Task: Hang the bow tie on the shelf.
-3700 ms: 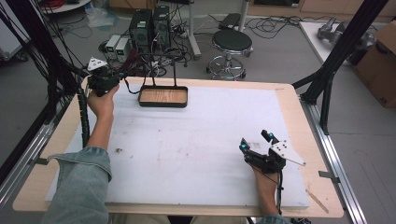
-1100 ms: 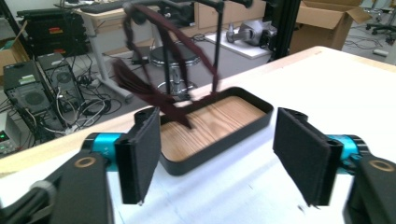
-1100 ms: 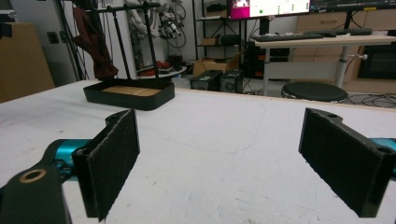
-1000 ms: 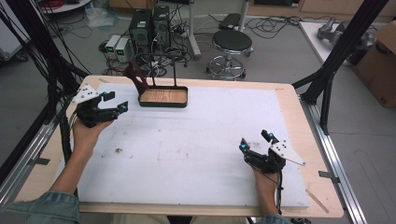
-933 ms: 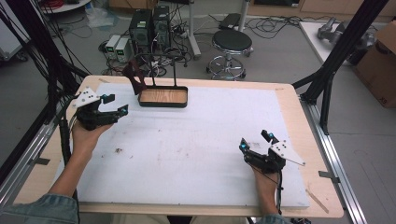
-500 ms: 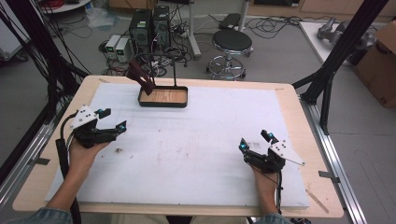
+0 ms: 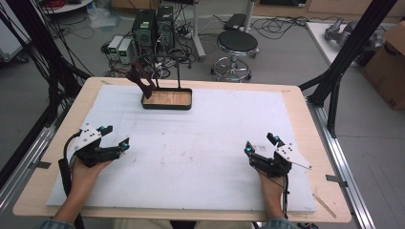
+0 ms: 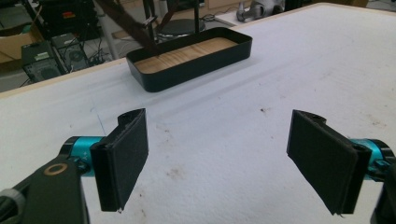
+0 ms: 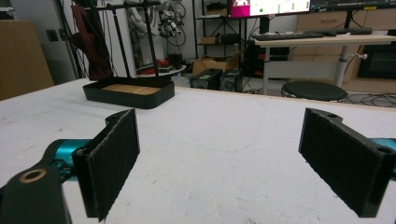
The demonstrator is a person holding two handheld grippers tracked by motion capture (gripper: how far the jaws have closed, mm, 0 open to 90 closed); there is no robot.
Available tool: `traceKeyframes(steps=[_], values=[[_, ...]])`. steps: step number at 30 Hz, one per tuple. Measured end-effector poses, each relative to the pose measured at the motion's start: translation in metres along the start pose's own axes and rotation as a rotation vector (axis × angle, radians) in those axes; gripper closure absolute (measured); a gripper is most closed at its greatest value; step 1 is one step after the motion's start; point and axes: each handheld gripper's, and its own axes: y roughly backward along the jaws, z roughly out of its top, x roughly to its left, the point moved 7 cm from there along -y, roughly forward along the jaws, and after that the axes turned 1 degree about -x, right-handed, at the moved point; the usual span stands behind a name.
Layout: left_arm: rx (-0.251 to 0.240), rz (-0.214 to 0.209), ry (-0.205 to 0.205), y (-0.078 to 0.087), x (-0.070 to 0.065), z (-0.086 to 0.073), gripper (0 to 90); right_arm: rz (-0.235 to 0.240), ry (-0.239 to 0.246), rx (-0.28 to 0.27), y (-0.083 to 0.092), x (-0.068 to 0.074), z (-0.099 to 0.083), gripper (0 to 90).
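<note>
Both claws spread, empty: left claw [image 7: 113, 138] and right claw [image 7: 261, 145] well short of black tray [image 7: 167, 105].

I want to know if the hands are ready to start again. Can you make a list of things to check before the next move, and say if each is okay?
1. Left gripper jaws open with nothing between them: ok; they have just been opening, and the left gripper view has only white mat between the pads.
2. Right gripper open and holding nothing: ok.
3. Both grippers low over the white mat, well apart from each other: ok.
4. Black tray sitting flat at the far side of the mat: ok.
5. Dark red cloth hanging on the black stand above the tray: ok, though how firmly it hangs: cannot tell.
6. Path from the grippers to the tray free of things: ok.
</note>
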Motion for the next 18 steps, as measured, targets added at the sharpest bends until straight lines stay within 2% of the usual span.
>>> traceKeyframes(steps=[8,18], values=[[0.030,-0.004,-0.003,0.000,-0.004,-0.014,21.2,0.001,-0.001,0.000,0.000,0.000,0.000,11.6],[0.035,0.007,-0.002,0.001,-0.003,-0.019,21.1,0.001,-0.001,0.000,0.000,0.000,0.000,11.6]])
